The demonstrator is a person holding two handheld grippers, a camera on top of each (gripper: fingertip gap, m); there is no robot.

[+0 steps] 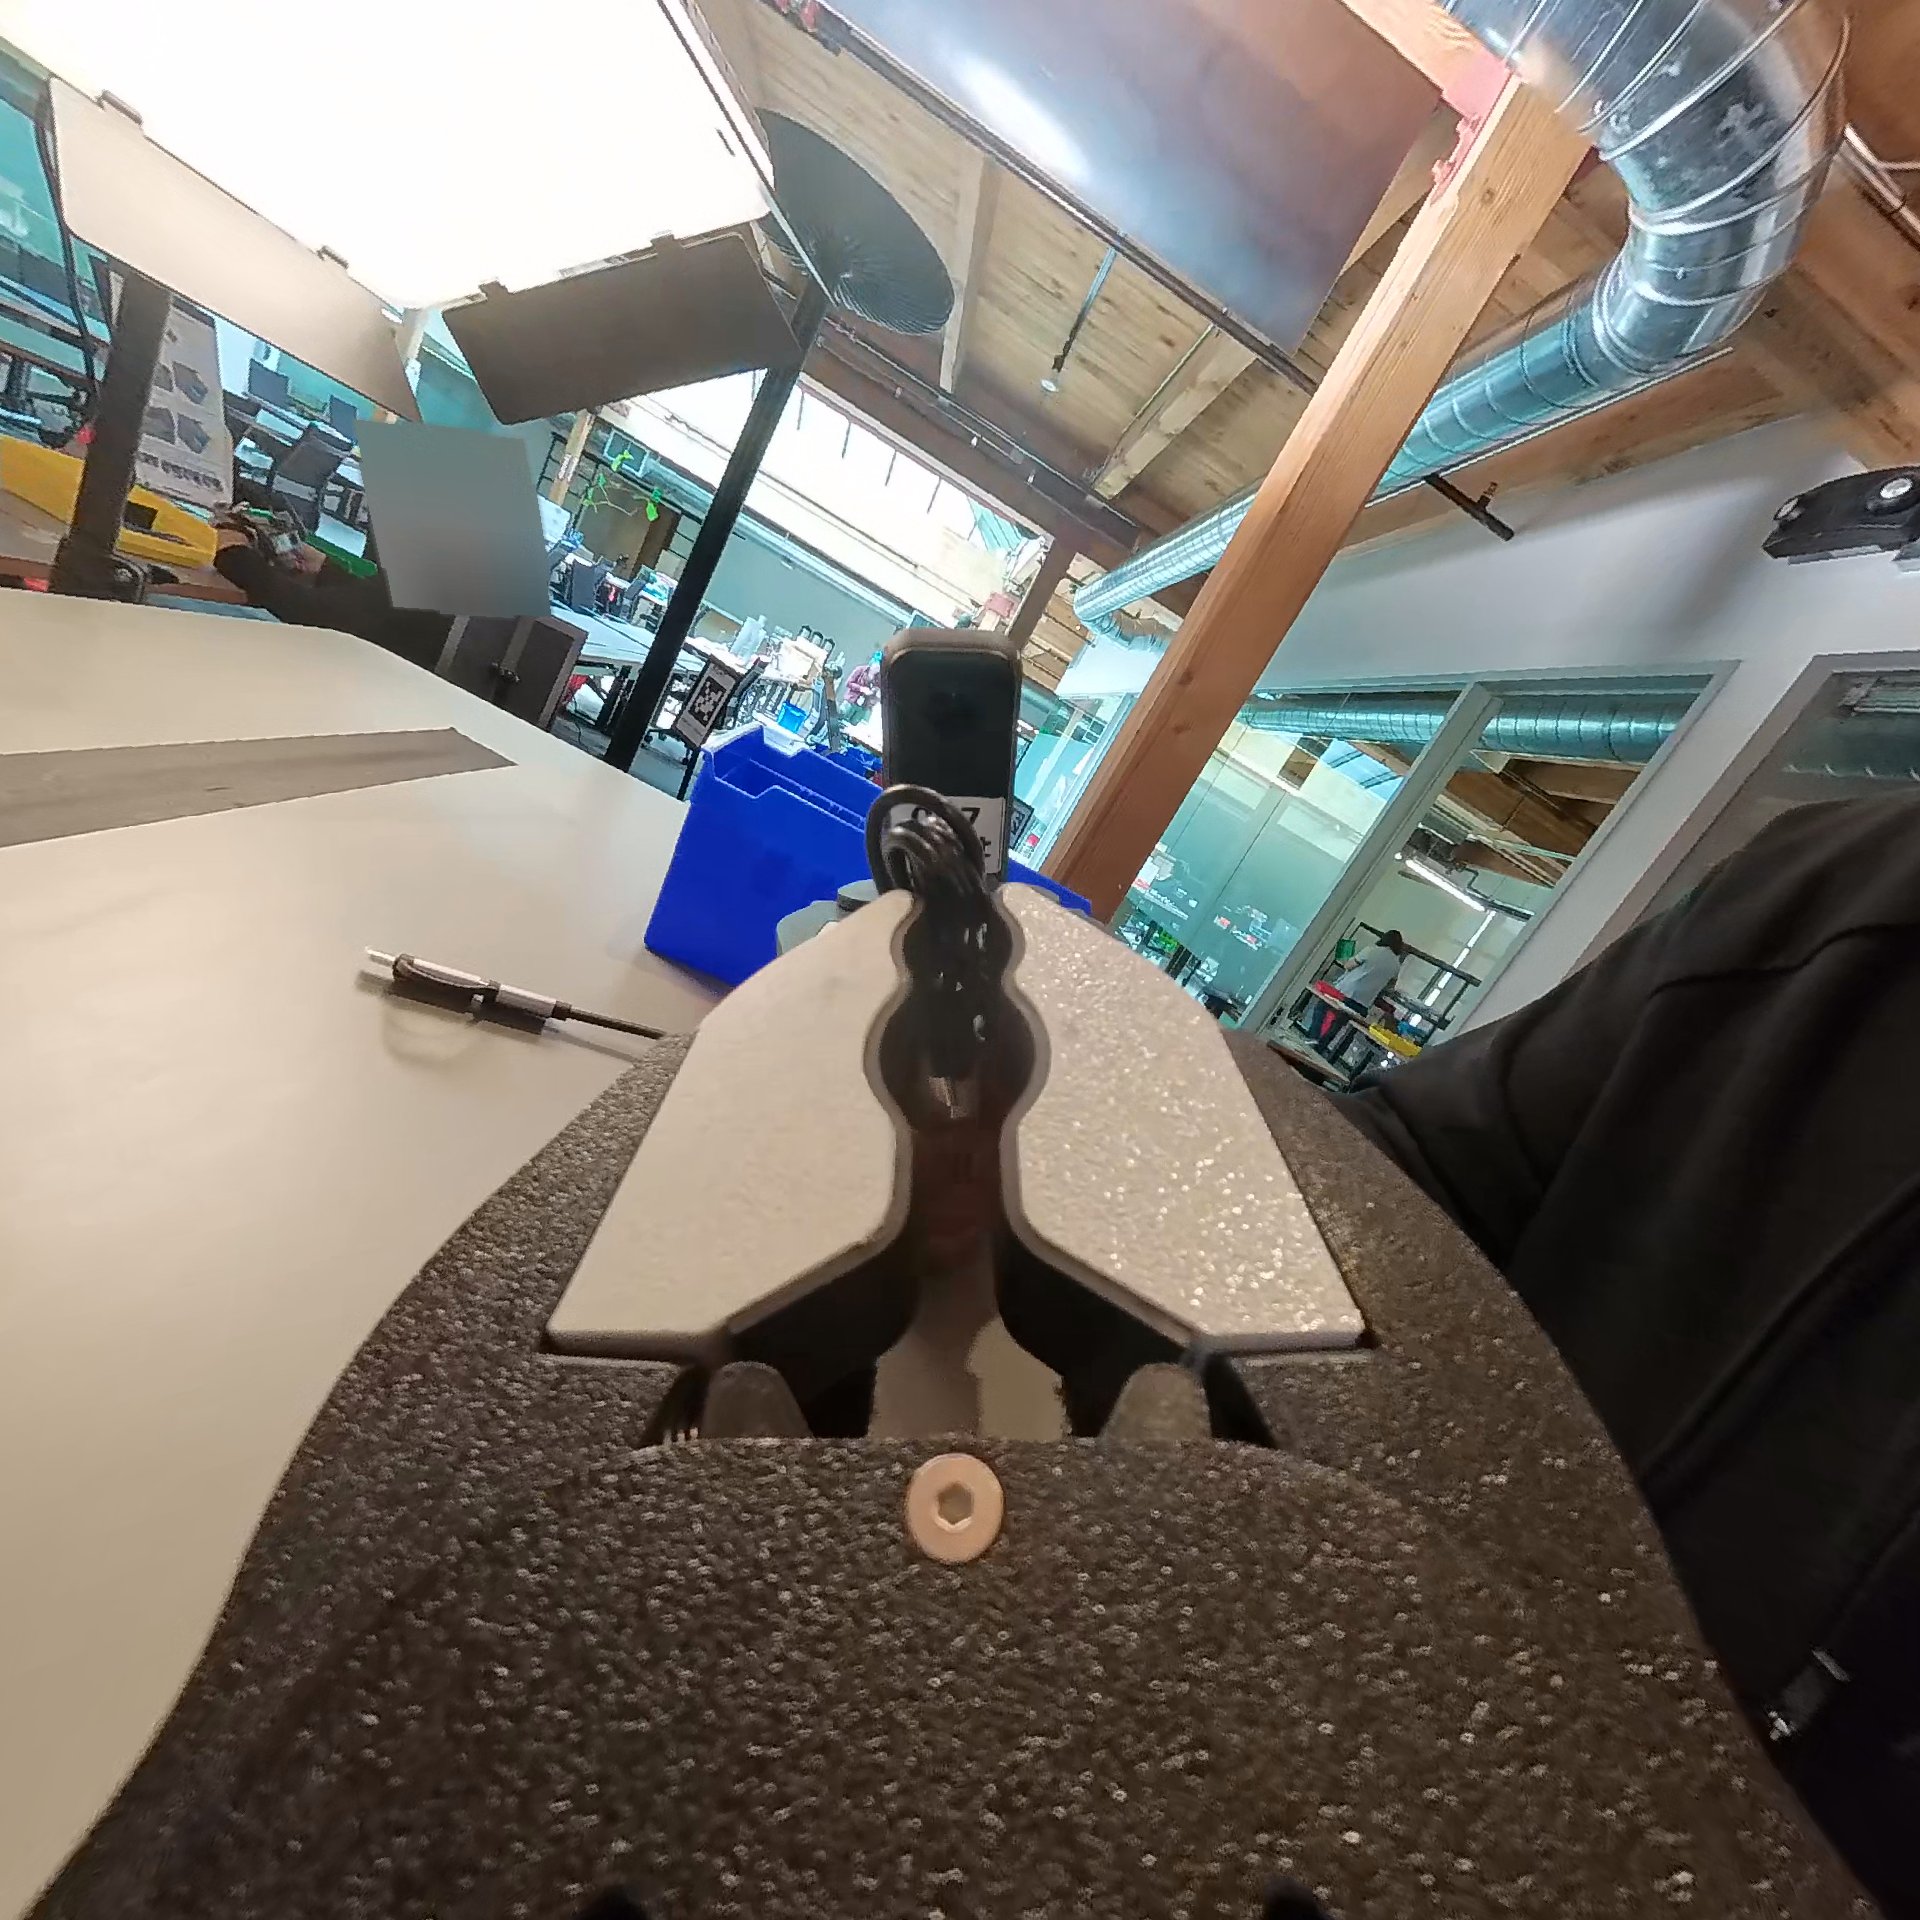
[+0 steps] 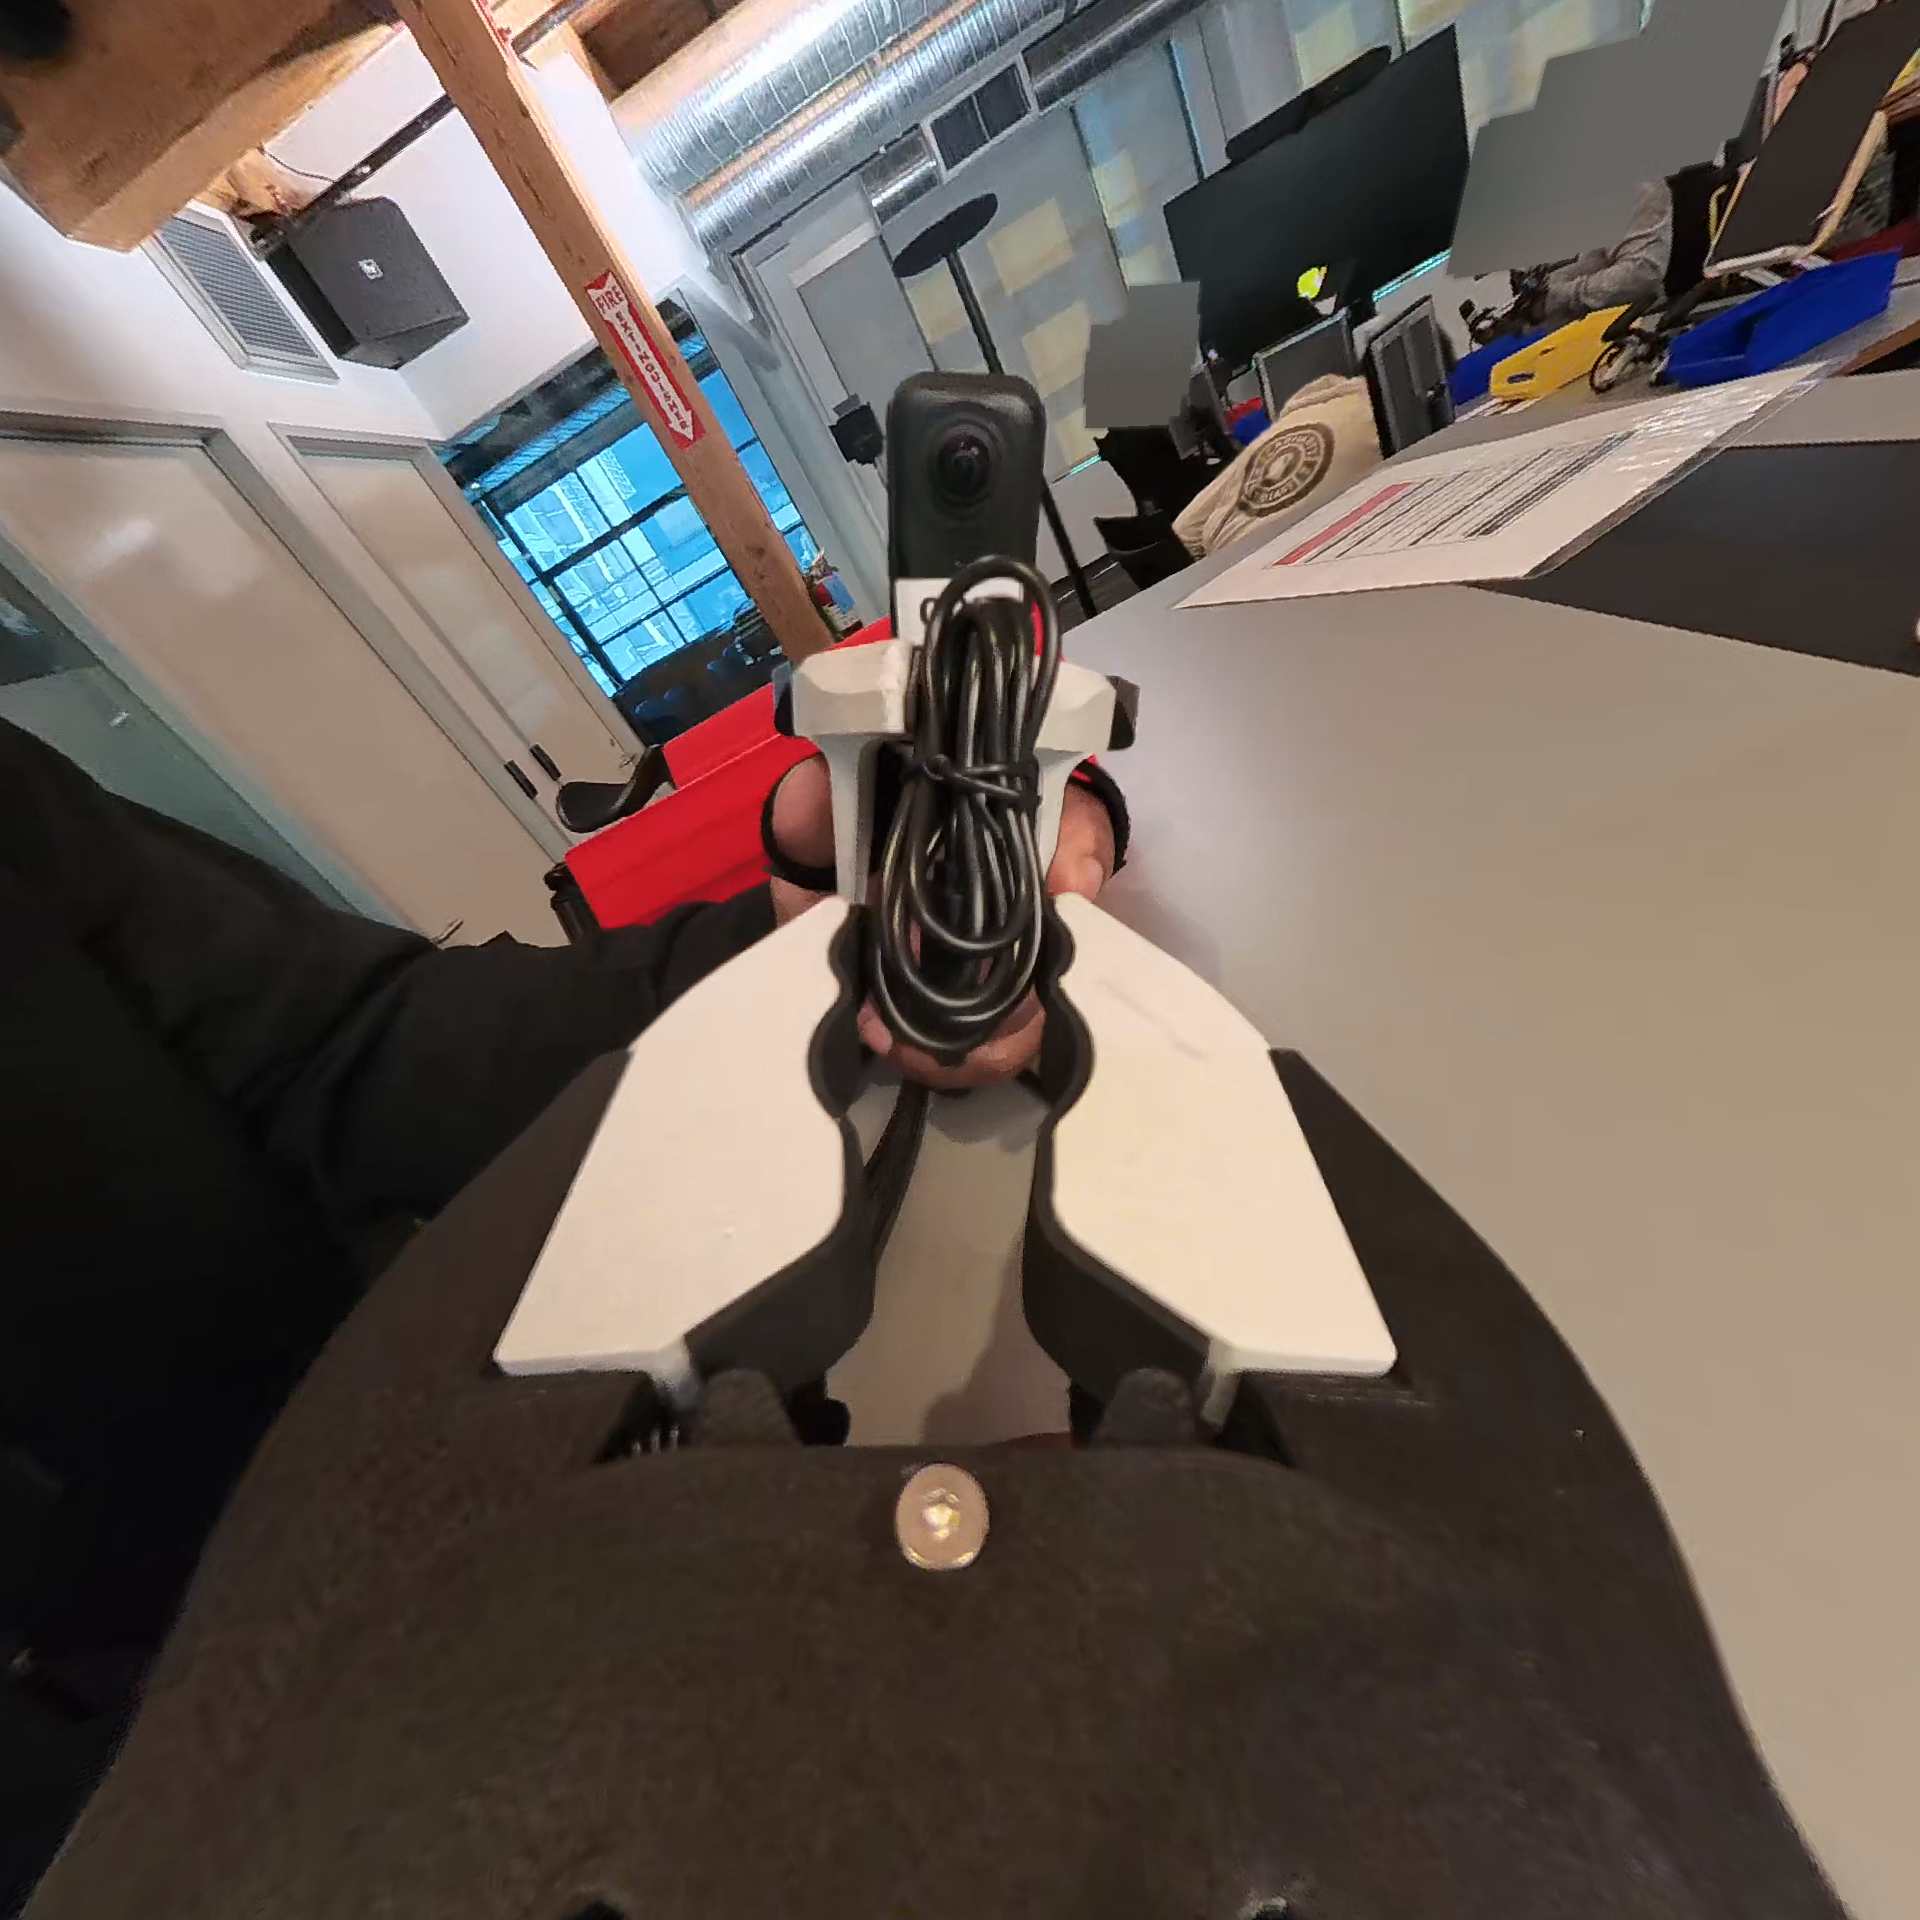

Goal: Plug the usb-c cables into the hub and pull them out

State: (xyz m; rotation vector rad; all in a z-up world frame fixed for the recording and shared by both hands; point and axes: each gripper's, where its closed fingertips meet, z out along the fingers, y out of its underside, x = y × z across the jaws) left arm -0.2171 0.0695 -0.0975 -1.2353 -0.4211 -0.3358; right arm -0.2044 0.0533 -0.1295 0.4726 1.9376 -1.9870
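Both grippers are pinched onto the same bundled black cable (image 2: 961, 831), coiled up and tied round the middle with a thin twist tie. The left gripper (image 1: 956, 935) has its grey fingers nearly closed, with the cable and its small metal plug end squeezed between them. The right gripper (image 2: 956, 956) has its white fingers drawn in close around the lower loops of the coil. In the right wrist view the left gripper faces it from the far side of the bundle, with a hand (image 2: 1081, 842) wrapped round its handle.

Below is a smooth pale grey table (image 1: 260, 1039) with a darker grey strip across it. Lying flat on it, well apart from both grippers, is a small dark grey adapter-like hub with a short cable tail (image 1: 488, 995); nothing is plugged into it.

A blue plastic bin (image 1: 748, 842) sits at the far table edge; I can't see what's in it. A laminated printed sheet (image 2: 1507, 499) lies at another edge.

The room is an open workshop with wood beams, silver ducting and glass partitions. The tabletop around the hub is bare.
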